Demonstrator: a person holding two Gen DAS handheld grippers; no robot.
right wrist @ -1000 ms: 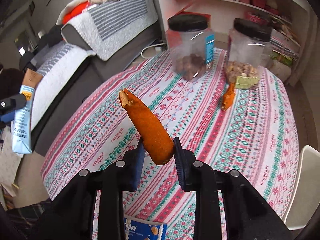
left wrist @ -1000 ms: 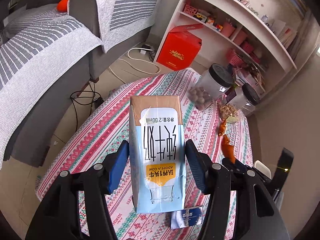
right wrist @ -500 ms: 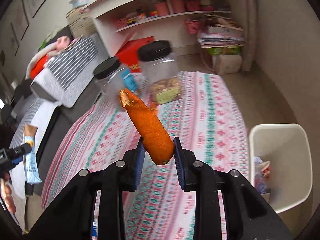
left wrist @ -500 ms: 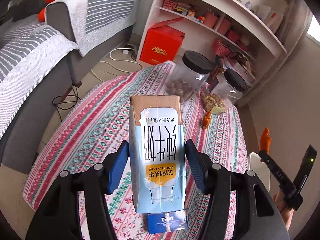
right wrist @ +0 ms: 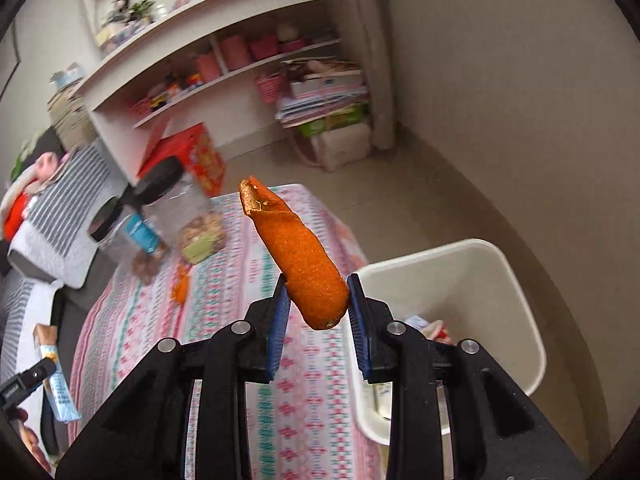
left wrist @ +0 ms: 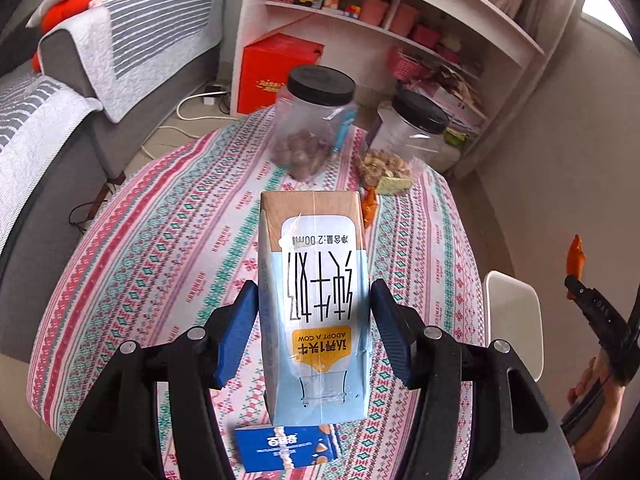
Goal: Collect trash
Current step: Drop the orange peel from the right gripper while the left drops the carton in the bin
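**Two pieces in hand, bin in sight, more left on the desk**

I am holding trash in both tongs. At the bottom of the left wrist view, the left tongs [left wrist: 314, 320] are clamping a milk carton [left wrist: 314, 300] between the blue pads, its print upside down, above the desk [left wrist: 160, 248]. In the right wrist view, the right tongs [right wrist: 316, 308] are pinching the lower end of an orange snack stick [right wrist: 296, 252], which is tilting up toward the upper left of the frame.

Just beyond those tongs, at lower right, the white bin [right wrist: 492, 272] is standing beside the desk edge with some wrappers already lying in it, so I judge part of the collecting done. Neither held piece is over the bin's mouth yet, as far as I can tell.

Left to pick up, I judge: a blue packet [left wrist: 286, 446] lying under the carton at bottom centre, and farther off an orange scrap [left wrist: 369, 208] near the two black-lidded jars [left wrist: 316, 120]. The jars themselves are looking like storage, not trash.
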